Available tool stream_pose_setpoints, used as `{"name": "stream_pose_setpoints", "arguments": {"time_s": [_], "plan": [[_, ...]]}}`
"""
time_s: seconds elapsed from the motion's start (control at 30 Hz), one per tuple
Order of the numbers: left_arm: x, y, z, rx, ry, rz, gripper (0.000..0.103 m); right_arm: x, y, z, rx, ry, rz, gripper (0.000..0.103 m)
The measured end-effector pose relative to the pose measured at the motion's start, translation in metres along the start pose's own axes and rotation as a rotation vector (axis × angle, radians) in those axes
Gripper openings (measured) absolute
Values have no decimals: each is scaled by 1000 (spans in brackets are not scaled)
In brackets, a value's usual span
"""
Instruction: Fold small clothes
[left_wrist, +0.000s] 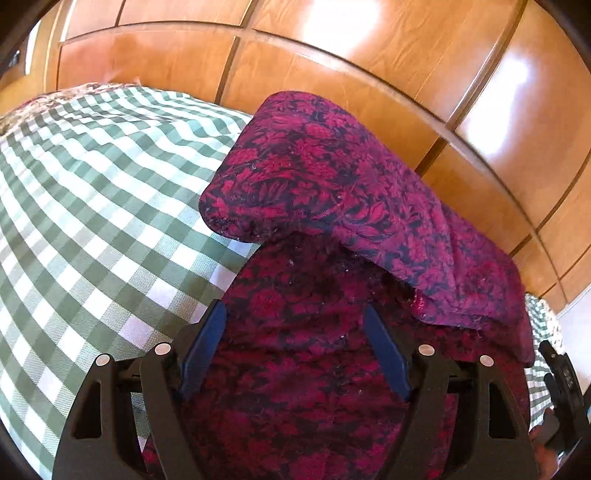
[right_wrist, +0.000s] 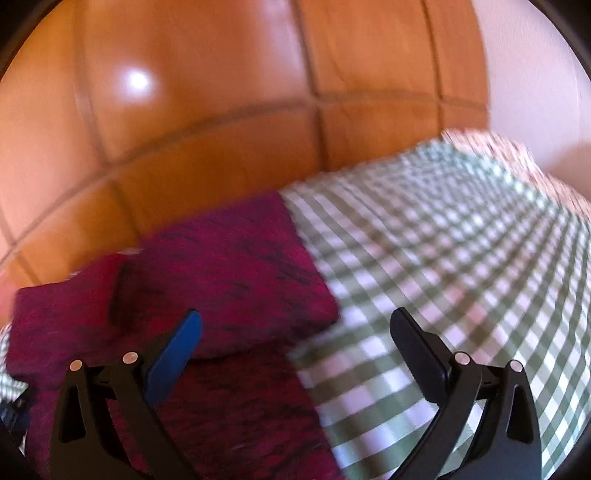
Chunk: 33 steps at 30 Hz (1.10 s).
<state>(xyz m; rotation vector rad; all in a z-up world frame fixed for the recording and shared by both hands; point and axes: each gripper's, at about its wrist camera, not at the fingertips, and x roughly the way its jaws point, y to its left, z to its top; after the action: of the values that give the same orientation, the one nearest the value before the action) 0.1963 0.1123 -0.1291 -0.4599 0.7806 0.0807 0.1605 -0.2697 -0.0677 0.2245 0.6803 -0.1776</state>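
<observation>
On the green-and-white checked cloth (left_wrist: 92, 206) sits the magenta floral-knit garment (left_wrist: 332, 206), partly folded over itself; left gripper (left_wrist: 295, 350) and right gripper (right_wrist: 295, 354) both spread wide, holding nothing.

Glossy wood panels (left_wrist: 332, 122) behind green-checked cloth (left_wrist: 92, 206), perhaps a bed

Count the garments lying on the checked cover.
1: a magenta floral garment on the checked cover, its far part folded back over itself, beside the wooden panels. More could lie outside view.
</observation>
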Motion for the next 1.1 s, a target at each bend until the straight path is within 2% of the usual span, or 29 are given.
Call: {"name": "stream_pose_setpoints", "arguments": {"time_s": [0.13, 0.2, 0.27, 0.33, 0.37, 0.4, 0.43, 0.47, 0.5, 0.53, 0.6, 0.7, 0.77, 0.8, 0.83, 0.9, 0.97, 1.0, 1.07, 1.1], "plan": [[1, 3, 2, -8, -4, -22, 79, -7, 37, 5, -62, 16, 151, 101], [-1, 3, 1, -16, -8, -32, 79, 6, 51, 10, -30, 99, 240, 99], [-6, 9, -2, -29, -15, -45, 79, 30, 62, 12, 44, 215, 323, 84], [-7, 13, -2, -46, -27, -57, 79, 50, 68, 12, 118, 290, 360, 70], [-9, 16, -2, -57, -33, -60, 79, 59, 71, 11, 147, 311, 369, 67], [-8, 18, -1, -74, -39, -61, 79, 65, 75, 11, 167, 319, 378, 59], [-9, 24, -2, -107, -39, -44, 79, 71, 80, 12, 173, 333, 398, 46], [-6, 31, -3, -142, -29, -47, 79, 74, 84, 14, 166, 335, 419, 36], [-6, 36, -3, -173, -27, -71, 79, 74, 88, 16, 147, 330, 441, 20], [-7, 38, -3, -180, -32, -77, 79, 69, 96, 19, 100, 301, 437, 17], [-7, 35, -4, -167, -26, -62, 79, 58, 103, 29, 29, 211, 419, 4], [-6, 30, 0, -151, 6, -23, 79, 52, 101, 37, 23, 144, 373, 0], [-2, 25, 9, -150, 41, 12, 79, 61, 92, 28, 22, 164, 332, 0], [-1, 25, 13, -163, 48, 25, 79, 73, 89, 21, 33, 207, 310, 0], [1, 26, 19, -181, 50, 35, 79, 82, 81, 16, 71, 248, 320, 0], [4, 30, 29, -203, 36, 63, 79, 90, 68, 7, 179, 306, 408, 3], [11, 34, 37, -194, 30, 93, 79, 91, 61, 3, 282, 321, 481, 21], [15, 34, 37, -179, 27, 97, 79, 87, 63, 4, 309, 308, 528, 45], [17, 32, 30, -138, 2, 92, 84, 80, 69, 9, 285, 269, 534, 60], [17, 30, 29, -125, -3, 95, 85, 77, 76, 12, 262, 259, 550, 60]]}}
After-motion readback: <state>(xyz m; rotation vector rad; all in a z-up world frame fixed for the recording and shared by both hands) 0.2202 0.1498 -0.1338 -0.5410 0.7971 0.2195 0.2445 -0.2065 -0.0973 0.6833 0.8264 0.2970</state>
